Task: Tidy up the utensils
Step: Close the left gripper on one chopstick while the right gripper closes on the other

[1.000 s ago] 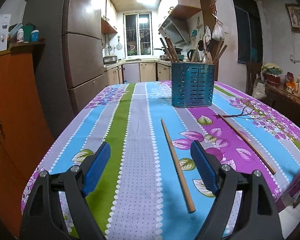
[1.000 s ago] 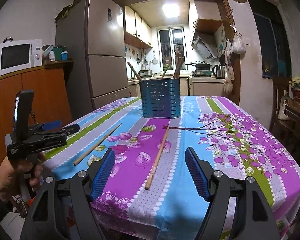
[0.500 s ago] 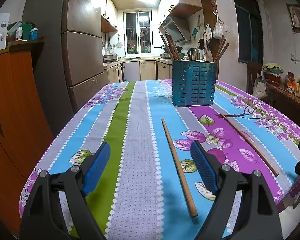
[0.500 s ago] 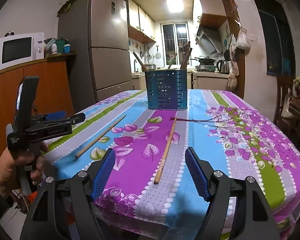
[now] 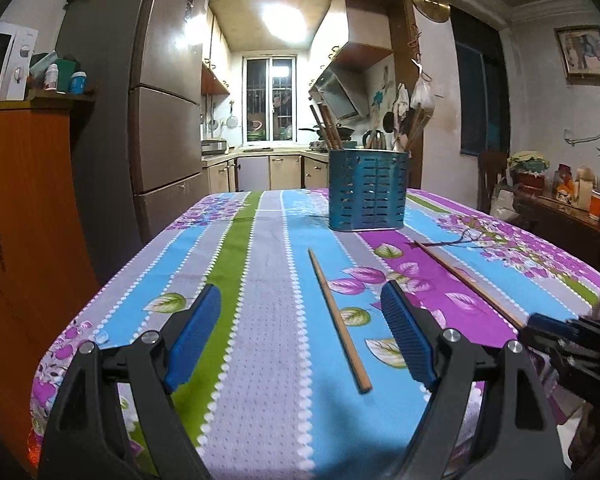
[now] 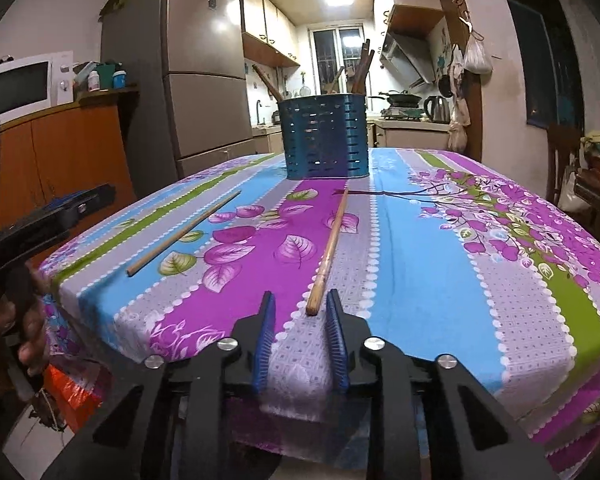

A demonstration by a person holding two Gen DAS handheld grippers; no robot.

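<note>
- Lay flat on the tabletop [image 5: 260,320], under a smooth cloth with stripes, white dots and purple leaves: two thin round wooden chopsticks, well apart.
- Left chopstick [image 5: 339,322] pointed toward the blue holder [image 5: 366,190]; right chopstick [image 6: 329,248] lay just before the right claw.
- Stood upright at the far part of the tabletop: the holder, of blue metal with rows of narrow slots, oval in shape, with several wooden utensils [image 6: 360,68] leaning inside.
- Left claw [image 5: 300,336]: spread wide, ribbed blue pads [image 5: 194,334] on black arms, nothing between them, above the near edge of the cloth.
- Right claw [image 6: 300,344]: narrowed to a small gap, held nothing; near end of the right chopstick just ahead of the pad tips, contact not possible to tell.
</note>
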